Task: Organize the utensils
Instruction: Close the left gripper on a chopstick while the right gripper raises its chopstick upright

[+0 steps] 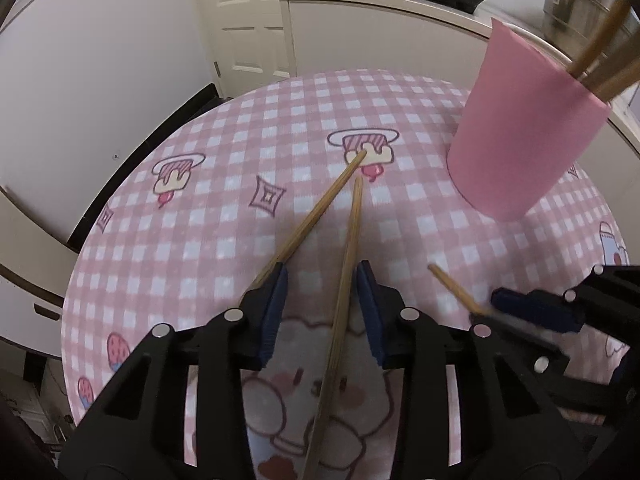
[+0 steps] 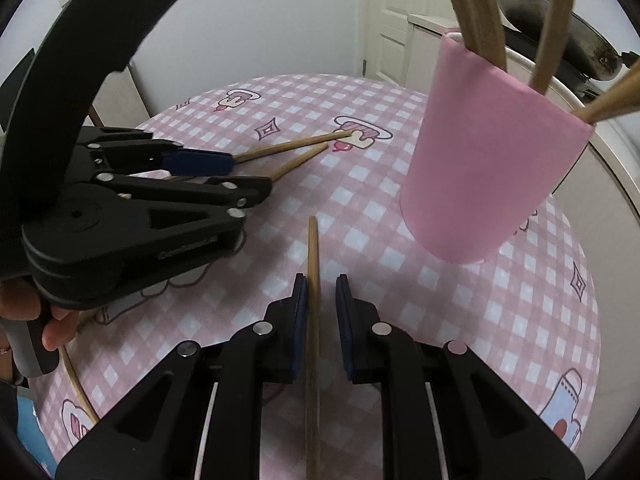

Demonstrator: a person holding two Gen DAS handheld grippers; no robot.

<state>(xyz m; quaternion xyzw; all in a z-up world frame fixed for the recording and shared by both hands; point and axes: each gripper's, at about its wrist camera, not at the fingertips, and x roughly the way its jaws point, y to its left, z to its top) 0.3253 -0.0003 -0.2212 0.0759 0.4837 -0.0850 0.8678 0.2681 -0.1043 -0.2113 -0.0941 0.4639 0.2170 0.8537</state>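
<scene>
Three chopsticks [image 1: 344,280] on table [image 1: 208,216]; four in pink cup [image 2: 492,160].

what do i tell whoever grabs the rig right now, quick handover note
Left gripper: open, with the first chopstick between its jaws, unclamped. The second chopstick runs past the outer side of its left finger.
Right gripper: slightly open around the third chopstick, which touches only one pad.
Pink cup: stands on the checked tablecloth, ahead and to the right of both grippers.
Done: several stored chopsticks are already in the cup.
Left: grip the three loose ones and drop them in.
</scene>
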